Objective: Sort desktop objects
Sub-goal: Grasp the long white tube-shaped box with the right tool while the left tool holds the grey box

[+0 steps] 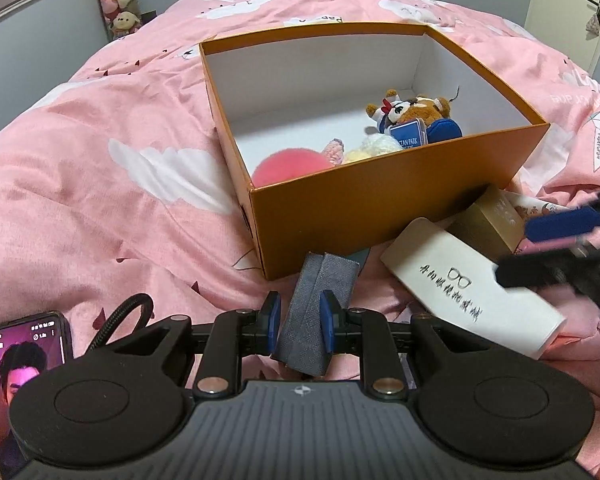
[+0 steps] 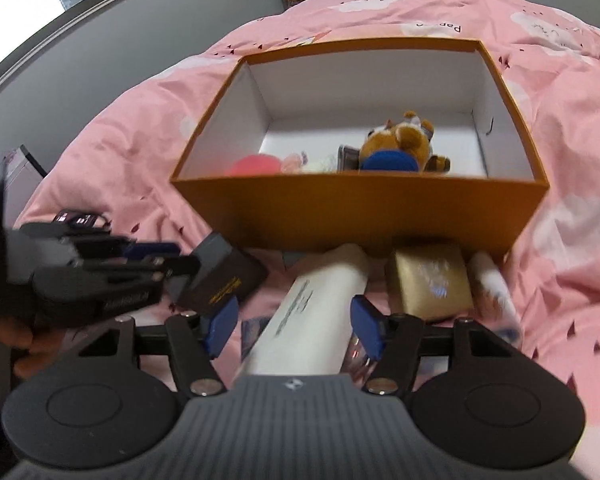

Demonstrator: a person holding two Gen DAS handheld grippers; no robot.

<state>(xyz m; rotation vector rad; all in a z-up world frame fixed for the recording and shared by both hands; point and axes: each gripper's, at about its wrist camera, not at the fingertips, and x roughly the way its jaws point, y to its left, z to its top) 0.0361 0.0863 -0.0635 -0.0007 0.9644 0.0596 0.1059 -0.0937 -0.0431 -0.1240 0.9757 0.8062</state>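
Left gripper (image 1: 300, 316): fingers clamped on a grey folded case (image 1: 314, 312), blue pads pressing both its sides, case tilted and lifted clear of the bed, just short of the near wall of the orange box (image 1: 380, 216). Right gripper (image 2: 294, 320): fingers apart and straddling a white glasses case (image 2: 316, 312) that lies on the bed; a gap shows at the left pad, the right pad looks close to or at the case edge, can't tell contact, so judged not gripped yet. Seen from the right wrist, the left gripper with the grey case sits at 9 o'clock of the white case; a gold box (image 2: 428, 280) is at 2 o'clock, just beside it, and a white printed tube (image 2: 496, 292) lies further right at 3 o'clock, all three against the front wall of the orange box. Box is open on the pink duvet (image 1: 100, 160), beyond the fingers at 12 o'clock. Already inside: a pink fuzzy ball (image 1: 288, 168), a pale knitted toy (image 1: 370, 148), a brown plush toy (image 1: 416, 110) with a blue tag, all bunched toward the near wall; the back half of the floor is bare. A phone (image 1: 24, 364) is mounted at 8 o'clock on the left rig, not a sort item as far as I can judge. Progress, my read: soft toys done, roughly halfway; left to go are the grey case (in hand), the white glasses case (about to be taken), gold box and tube. Anything else loose on the bed is out of view.
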